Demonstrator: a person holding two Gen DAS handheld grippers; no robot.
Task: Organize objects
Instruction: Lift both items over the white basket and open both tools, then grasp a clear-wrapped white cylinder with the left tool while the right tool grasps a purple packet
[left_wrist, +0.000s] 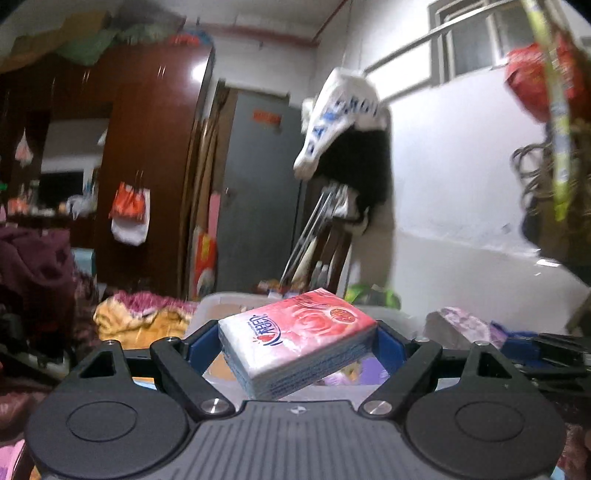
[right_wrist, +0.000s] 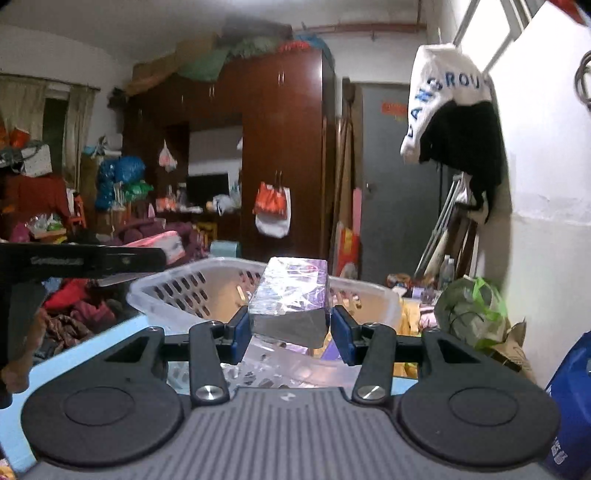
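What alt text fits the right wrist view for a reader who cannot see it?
The right gripper holds a small purple, clear-wrapped pack between its blue pads, raised in front of a white slotted basket. Behind lies a cluttered room with a dark wooden wardrobe.

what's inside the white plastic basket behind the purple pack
Inside the white slotted plastic basket, only a bare tan bottom shows. The shiny purple wrapped pack in the right tool covers its middle, so anything there stays hidden.
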